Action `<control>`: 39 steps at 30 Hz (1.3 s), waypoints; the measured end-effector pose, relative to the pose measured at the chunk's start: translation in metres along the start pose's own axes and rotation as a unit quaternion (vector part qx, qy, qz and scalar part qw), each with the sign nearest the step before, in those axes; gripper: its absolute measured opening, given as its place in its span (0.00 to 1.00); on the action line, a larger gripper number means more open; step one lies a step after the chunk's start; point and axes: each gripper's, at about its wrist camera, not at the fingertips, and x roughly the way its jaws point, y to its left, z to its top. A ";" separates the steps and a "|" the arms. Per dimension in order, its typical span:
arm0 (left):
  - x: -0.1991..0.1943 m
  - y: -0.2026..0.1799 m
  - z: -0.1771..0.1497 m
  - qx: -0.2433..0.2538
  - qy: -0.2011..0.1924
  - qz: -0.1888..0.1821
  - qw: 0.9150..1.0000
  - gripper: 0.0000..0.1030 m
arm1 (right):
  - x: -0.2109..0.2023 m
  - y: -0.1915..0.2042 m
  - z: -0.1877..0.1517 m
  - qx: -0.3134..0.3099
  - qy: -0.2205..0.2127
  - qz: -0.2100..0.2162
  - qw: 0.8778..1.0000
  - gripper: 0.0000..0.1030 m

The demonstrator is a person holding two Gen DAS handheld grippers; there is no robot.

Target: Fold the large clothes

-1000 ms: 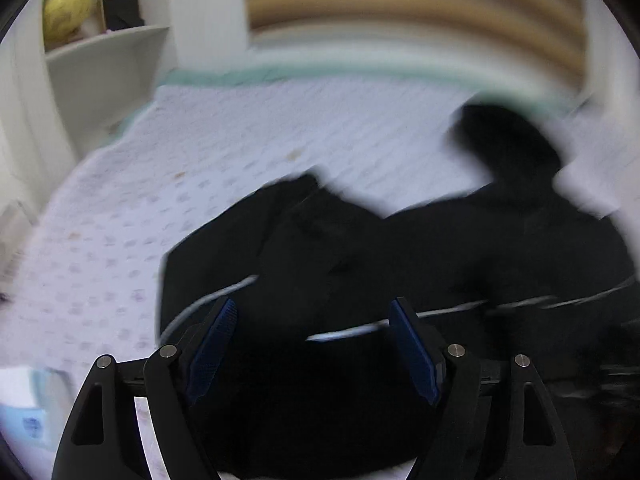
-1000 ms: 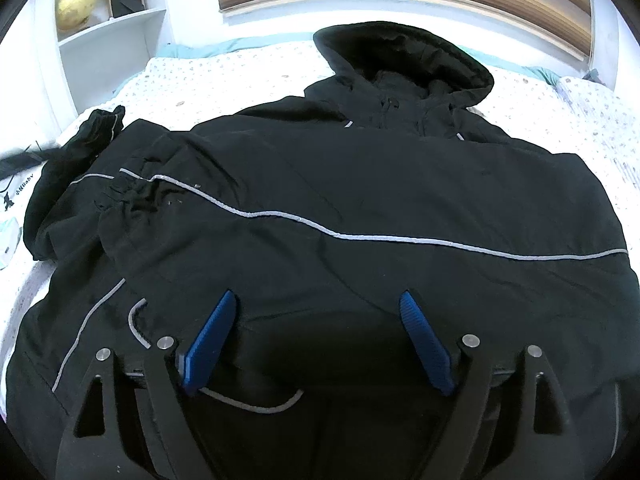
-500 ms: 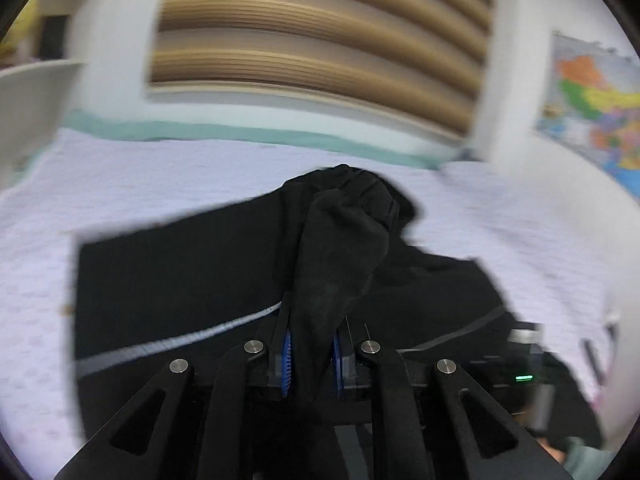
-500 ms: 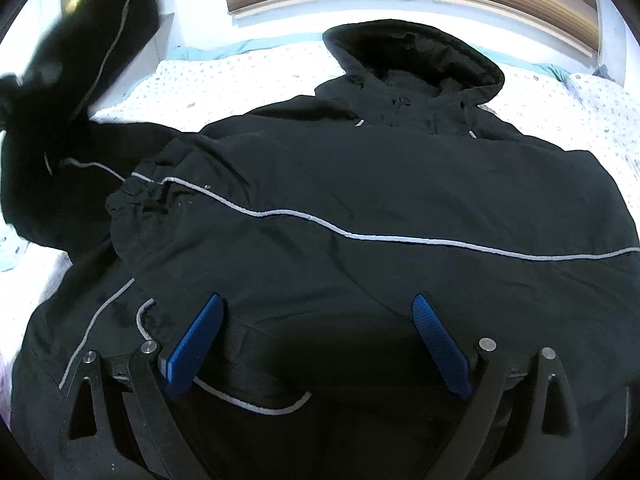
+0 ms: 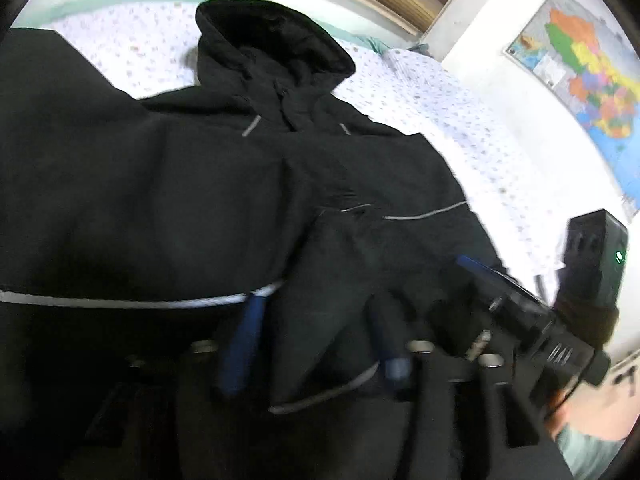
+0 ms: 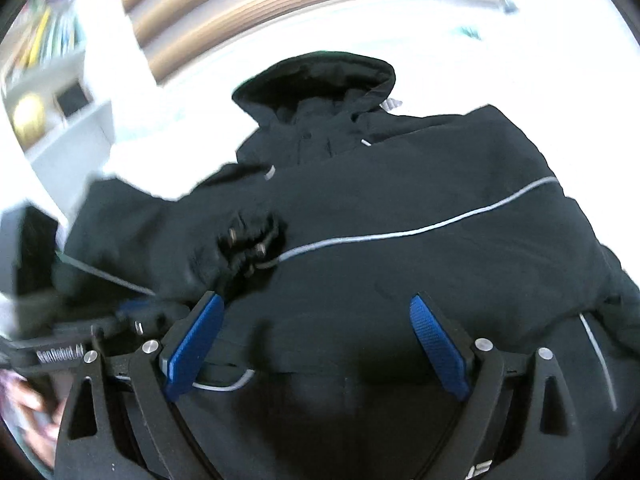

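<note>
the black hooded jacket [image 5: 168, 200] lies spread on the dotted bedsheet [image 5: 432, 96], hood [image 5: 272, 36] toward the wall with the slatted blind [image 6: 256, 12]. half a second ago the left gripper [image 5: 316, 344] was pinched tight on a bunched sleeve end held up in the air; now its blue pads [image 5: 244, 344] stand apart and the jaws are opening, with a fold of black sleeve cloth [image 5: 320, 320] between them that the pads no longer press on. the sleeve, which a second ago lay out to the jacket's side, now lies folded across the jacket's front, its cuff [image 6: 248, 240] resting on the chest near the grey piping [image 6: 400, 236]. the left view has also swung round from the blind to look down over the jacket. the right gripper [image 6: 316, 344] has its jaws spread wide above the lower part of the jacket, nothing between the pads, much as before, though its view is tilted now and the hood sits off to the left of centre.

only the left view shows the coloured wall map [image 5: 580, 68], and the right gripper's body with its green light [image 5: 592, 264] just beside it. only the right view shows the white shelf [image 6: 60, 120] with a yellow object [image 6: 28, 116], the snap cuff lying on the chest, and, blurred at the left edge, the left gripper's frame and a hand [image 6: 28, 412].
</note>
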 end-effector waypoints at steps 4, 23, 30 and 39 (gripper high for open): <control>-0.011 -0.007 -0.005 0.000 -0.010 0.004 1.000 0.61 | 0.003 0.011 0.025 0.015 0.036 0.064 0.997 0.93; -0.170 0.001 -0.016 -0.027 -0.198 0.167 0.965 0.60 | -0.013 0.061 0.072 -0.077 -0.002 0.039 0.996 0.34; -0.101 0.004 0.019 -0.030 -0.148 0.144 0.978 0.60 | -0.077 -0.008 0.128 -0.096 -0.083 -0.087 0.988 0.34; 0.021 0.017 0.004 0.004 -0.039 0.214 0.976 0.60 | 0.028 -0.119 0.065 -0.032 0.072 -0.162 0.984 0.33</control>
